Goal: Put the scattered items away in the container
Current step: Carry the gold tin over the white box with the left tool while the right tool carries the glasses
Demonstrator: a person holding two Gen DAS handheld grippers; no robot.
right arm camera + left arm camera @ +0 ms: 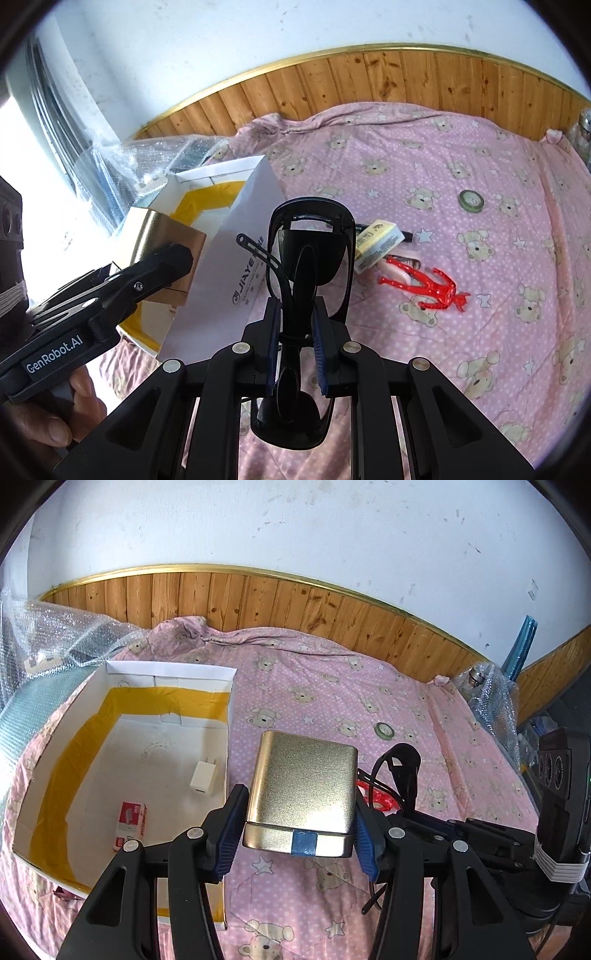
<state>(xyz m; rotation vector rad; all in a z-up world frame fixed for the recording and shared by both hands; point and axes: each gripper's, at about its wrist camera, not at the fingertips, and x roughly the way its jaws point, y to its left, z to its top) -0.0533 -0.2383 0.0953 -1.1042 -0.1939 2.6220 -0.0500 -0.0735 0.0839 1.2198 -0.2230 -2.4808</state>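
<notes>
Scene: bed with a pink bear-print sheet (369, 709), wood panelling (258, 598) along the far wall.

Far left: bubble wrap (55, 642) bunched against the wall. Beside it, on the left half of the sheet, the white cardboard box (173, 672), open top, yellow tape on its inner walls. Inside on the box floor: a white charger plug (202, 779) toward the right wall and a small red-and-white packet (129, 825) nearer the camera, the two apart.

Centre: left gripper (297, 834) clamped on a gold tin (301, 794), blue pads pressed against the tin's left and right sides; a strip of blue tape crosses the tin's near rim. The tin is held off the sheet, just right of the box's right wall. In the right wrist view a hand (48, 417) grips that tool's handle.

Right of centre: right gripper (297, 354) closed on black sunglasses (308, 258), pads pinching the folded frame, lenses sticking forward over the sheet, near the box's right wall.

Further right, lying loose on the sheet: a yellow-and-white small box (378, 245), with a red plastic figure (428, 286) just beside it to the near right. A roll of tape (471, 200) lies flat, further off, well apart from both.

Far right: more bubble wrap around a metal item; details unclear.
</notes>
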